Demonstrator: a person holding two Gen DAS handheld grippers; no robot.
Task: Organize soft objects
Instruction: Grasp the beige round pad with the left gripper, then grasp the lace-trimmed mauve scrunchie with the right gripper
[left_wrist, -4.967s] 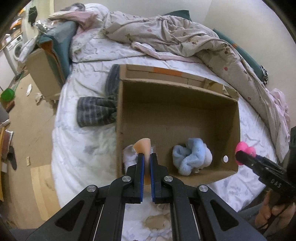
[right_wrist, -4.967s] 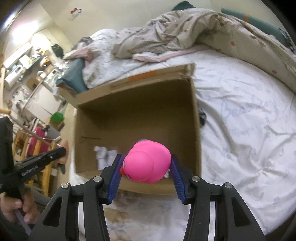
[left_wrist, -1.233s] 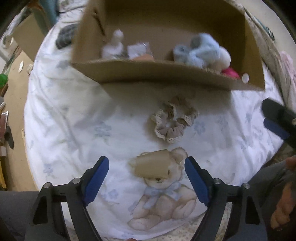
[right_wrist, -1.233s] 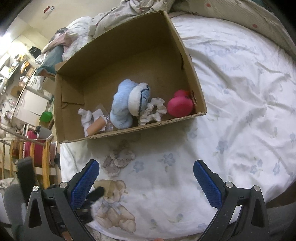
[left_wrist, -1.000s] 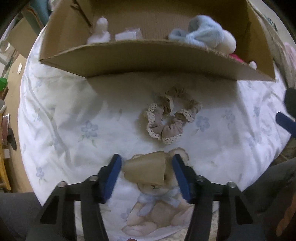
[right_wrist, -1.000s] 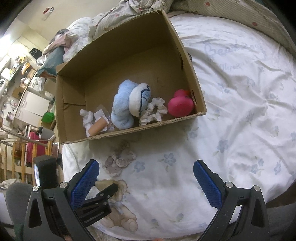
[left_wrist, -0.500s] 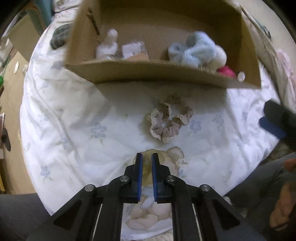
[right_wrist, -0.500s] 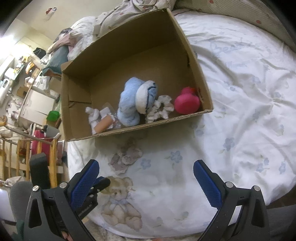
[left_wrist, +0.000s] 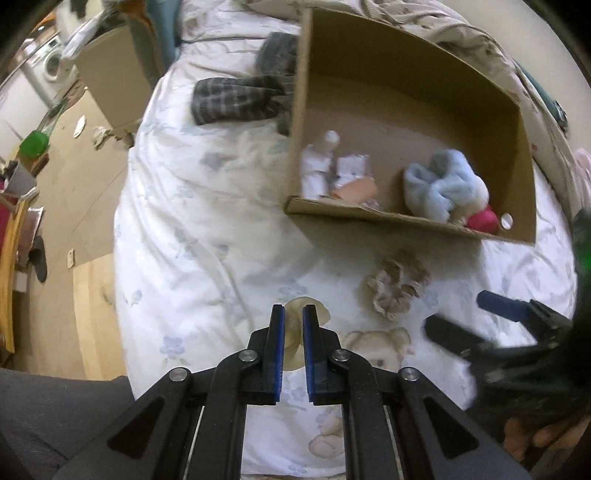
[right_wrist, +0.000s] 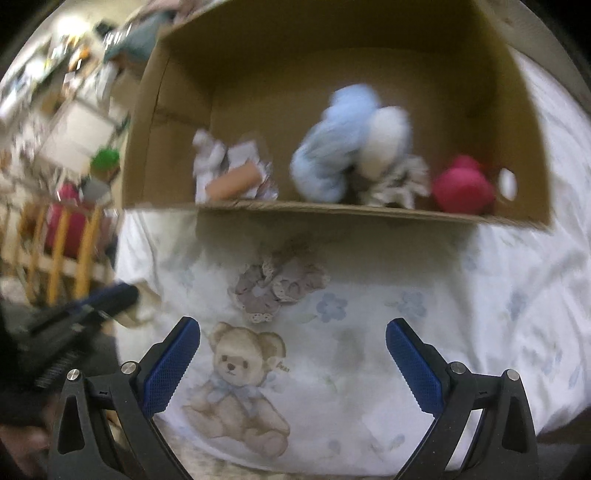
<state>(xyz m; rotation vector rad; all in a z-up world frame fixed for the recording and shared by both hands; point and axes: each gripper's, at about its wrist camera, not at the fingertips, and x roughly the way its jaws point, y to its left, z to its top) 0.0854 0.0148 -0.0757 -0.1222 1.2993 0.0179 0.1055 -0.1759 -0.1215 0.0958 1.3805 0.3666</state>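
Note:
My left gripper (left_wrist: 293, 312) is shut on a thin tan soft piece (left_wrist: 308, 314), held above the white bedsheet left of the cardboard box (left_wrist: 369, 216). The box holds a blue plush (left_wrist: 441, 188), a pink toy (left_wrist: 482, 221) and small white items (left_wrist: 317, 170). A beige lace scrunchie (left_wrist: 397, 286) lies on the sheet in front of the box; it also shows in the right wrist view (right_wrist: 279, 286). My right gripper (right_wrist: 293, 350) is open and empty, low over the sheet just short of the scrunchie. The box (right_wrist: 332, 212) is beyond it.
A teddy bear print (right_wrist: 236, 384) is on the sheet under the right gripper. A checked grey cloth (left_wrist: 236, 98) lies left of the box. The bed edge and floor (left_wrist: 74, 206) are to the left. A rumpled duvet (left_wrist: 461, 33) is behind the box.
My left gripper closed on the tan piece, lifted it and swung left. My right gripper dropped down and moved in toward the scrunchie, still open.

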